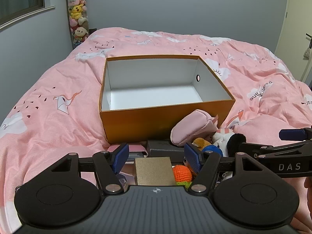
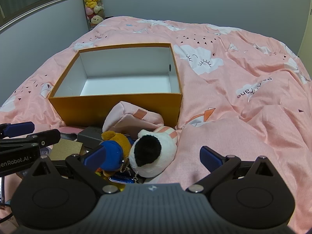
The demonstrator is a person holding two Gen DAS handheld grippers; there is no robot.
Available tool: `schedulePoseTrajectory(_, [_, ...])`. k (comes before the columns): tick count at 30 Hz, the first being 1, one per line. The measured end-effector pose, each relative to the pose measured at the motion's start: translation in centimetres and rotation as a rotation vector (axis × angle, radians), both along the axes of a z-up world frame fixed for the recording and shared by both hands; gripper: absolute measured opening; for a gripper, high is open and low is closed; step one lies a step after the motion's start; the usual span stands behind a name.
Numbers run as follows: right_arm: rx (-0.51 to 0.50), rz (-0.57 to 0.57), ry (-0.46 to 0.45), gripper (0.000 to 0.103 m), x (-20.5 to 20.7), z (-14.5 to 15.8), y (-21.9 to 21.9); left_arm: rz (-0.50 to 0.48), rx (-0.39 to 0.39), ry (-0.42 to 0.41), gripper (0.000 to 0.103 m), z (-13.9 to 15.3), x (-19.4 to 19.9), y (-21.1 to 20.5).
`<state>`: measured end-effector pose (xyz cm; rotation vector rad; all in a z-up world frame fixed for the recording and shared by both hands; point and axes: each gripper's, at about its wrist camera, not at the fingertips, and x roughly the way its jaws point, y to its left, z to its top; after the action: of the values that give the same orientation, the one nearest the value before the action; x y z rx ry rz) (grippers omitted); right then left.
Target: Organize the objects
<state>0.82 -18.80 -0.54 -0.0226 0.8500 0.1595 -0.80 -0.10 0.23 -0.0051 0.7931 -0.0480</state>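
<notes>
Dim even light, sharp, perhaps edge-warped

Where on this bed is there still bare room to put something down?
The open orange cardboard box has a bare white floor. The pink quilt lies free right of the box and left of it. The strip before the box's near wall is crowded: pink fabric pouch, black-and-white plush toy, dark flat case, orange crocheted toy.
</notes>
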Motion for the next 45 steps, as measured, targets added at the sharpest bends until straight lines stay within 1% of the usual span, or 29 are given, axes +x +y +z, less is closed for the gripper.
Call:
schedulePoseTrajectory(15, [0.002,0.000,0.002,0.102,0.0,0.0,0.0,-0.004,-0.001,0.000,0.077,0.0,0.0,0.0])
schedulePoseTrajectory(18, [0.008,0.003,0.011,0.102,0.0,-0.1,0.1,-0.020,-0.017,0.008,0.077,-0.1,0.1,0.2])
schedulePoseTrajectory(20, [0.019,0.006,0.023,0.102,0.2,-0.2,0.0,-0.046,-0.034,0.016,0.073,-0.2,0.1,0.3])
schedulePoseTrajectory(24, [0.027,0.020,0.037,0.101,0.5,-0.5,0.1,-0.086,-0.042,0.039,0.069,-0.4,0.6,0.1])
schedulePoseTrajectory(26, [0.026,0.037,0.040,0.099,0.7,-0.6,0.2,-0.105,-0.054,0.051,0.067,-0.5,1.0,0.1])
schedulePoseTrajectory(28, [0.021,0.056,0.048,0.090,1.1,-0.7,0.4,-0.122,-0.060,0.064,0.065,-0.7,1.6,0.1])
schedulePoseTrajectory(30, [0.018,0.076,0.062,0.087,1.7,-0.9,0.6,-0.144,-0.053,0.066,0.065,-0.8,2.1,0.0])
schedulePoseTrajectory(32, [0.020,0.090,0.077,0.082,2.3,-1.1,0.6,-0.173,-0.040,0.065,0.065,-0.8,2.8,-0.4])
schedulePoseTrajectory(33, [0.020,0.097,0.083,0.076,2.7,-1.2,0.5,-0.193,-0.035,0.066,0.065,-0.8,3.1,-0.6])
schedulePoseTrajectory(34, [0.019,0.096,0.089,0.073,3.1,-1.2,0.5,-0.214,-0.035,0.072,0.064,-0.8,3.6,-0.8])
schedulePoseTrajectory(36, [0.026,0.093,0.101,0.073,4.1,-1.3,0.3,-0.250,-0.034,0.080,0.064,-0.9,4.6,-1.3])
schedulePoseTrajectory(38, [0.029,0.092,0.113,0.070,5.0,-1.4,0.2,-0.288,-0.015,0.080,0.064,-0.9,5.5,-1.9])
schedulePoseTrajectory(40, [0.021,0.089,0.121,0.062,5.8,-1.5,0.1,-0.330,0.009,0.080,0.064,-1.1,6.4,-2.6])
schedulePoseTrajectory(42, [0.022,0.084,0.134,0.060,6.8,-1.8,0.0,-0.371,0.031,0.083,0.064,-1.4,7.2,-3.3])
schedulePoseTrajectory(44, [0.030,0.071,0.149,0.057,7.7,-2.2,-0.2,-0.412,0.065,0.076,0.062,-1.8,7.9,-4.2])
schedulePoseTrajectory(45, [0.029,0.067,0.153,0.053,8.1,-2.3,-0.2,-0.432,0.092,0.071,0.063,-1.9,8.2,-4.7])
